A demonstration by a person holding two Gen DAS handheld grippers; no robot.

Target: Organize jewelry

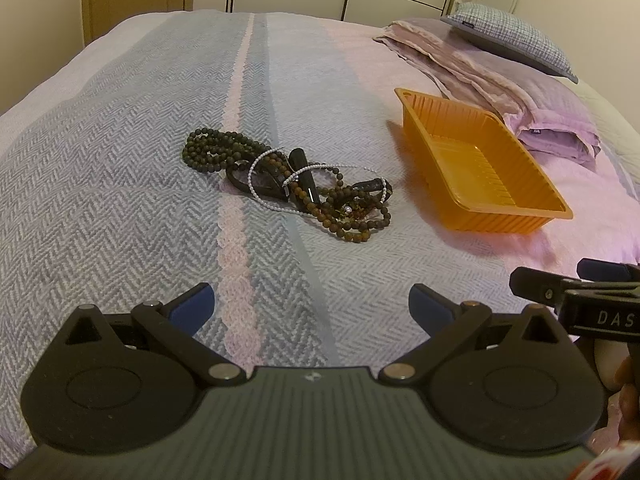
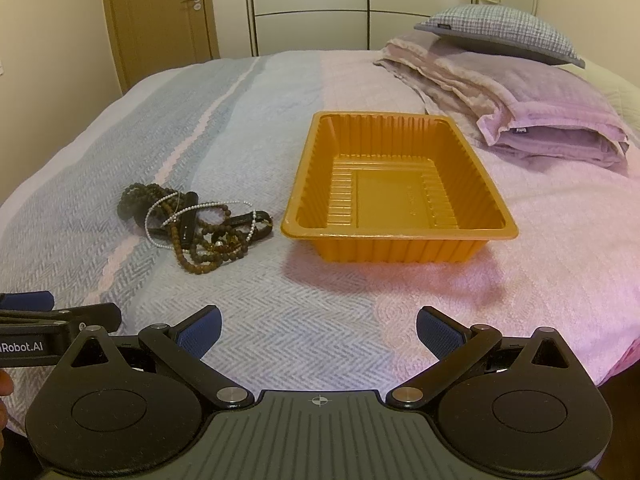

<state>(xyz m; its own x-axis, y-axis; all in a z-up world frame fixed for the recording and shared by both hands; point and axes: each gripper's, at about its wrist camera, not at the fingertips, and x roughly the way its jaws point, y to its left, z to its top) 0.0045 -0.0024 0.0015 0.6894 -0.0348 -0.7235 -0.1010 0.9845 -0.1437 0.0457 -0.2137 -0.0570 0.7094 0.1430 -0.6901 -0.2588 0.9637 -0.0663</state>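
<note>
A tangled pile of jewelry (image 1: 288,184) lies on the bedspread: dark bead strands, brown bead strands, a thin white pearl chain and dark bracelets. It also shows in the right wrist view (image 2: 192,224). An empty orange plastic tray (image 1: 480,168) sits to its right, also seen in the right wrist view (image 2: 396,188). My left gripper (image 1: 310,308) is open and empty, hovering short of the pile. My right gripper (image 2: 318,330) is open and empty, short of the tray.
The bed (image 2: 280,288) has a grey herringbone and pink cover. Folded purple bedding (image 2: 540,108) and a checked pillow (image 2: 496,28) lie at the back right. A door (image 2: 160,12) and wardrobe stand behind.
</note>
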